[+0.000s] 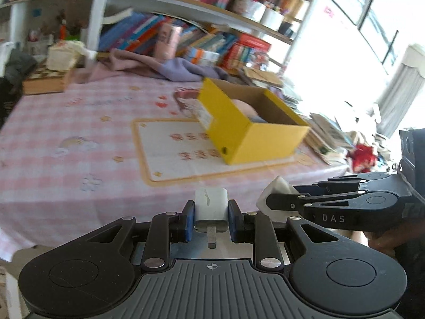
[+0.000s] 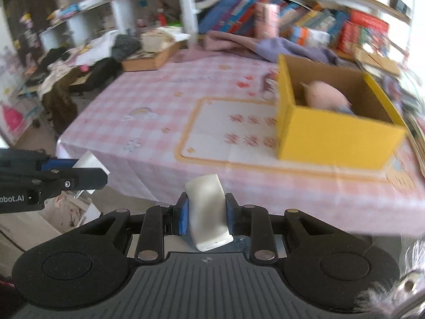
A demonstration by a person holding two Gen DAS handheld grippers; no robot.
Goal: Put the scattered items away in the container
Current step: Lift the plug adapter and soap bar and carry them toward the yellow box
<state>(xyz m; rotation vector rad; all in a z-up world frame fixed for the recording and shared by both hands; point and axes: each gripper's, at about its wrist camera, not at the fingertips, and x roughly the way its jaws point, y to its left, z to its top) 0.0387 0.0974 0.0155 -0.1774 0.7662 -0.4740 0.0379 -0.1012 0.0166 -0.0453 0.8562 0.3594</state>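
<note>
While both hover off-table — left gripper (image 1: pixel 211 219) jaws clamp white charger (image 1: pixel 211 207) | right gripper (image 2: pixel 206 216) jaws clamp white block (image 2: pixel 207 210)

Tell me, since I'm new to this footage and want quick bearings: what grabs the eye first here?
The bright yellow box stands out first, open on the pink checked tablecloth, with a pink rounded item already inside. Up close, each gripper is clamped on something white: the left gripper holds a white charger plug, and the right gripper holds a curved white object. Cluttered bookshelves fill the background.
</note>
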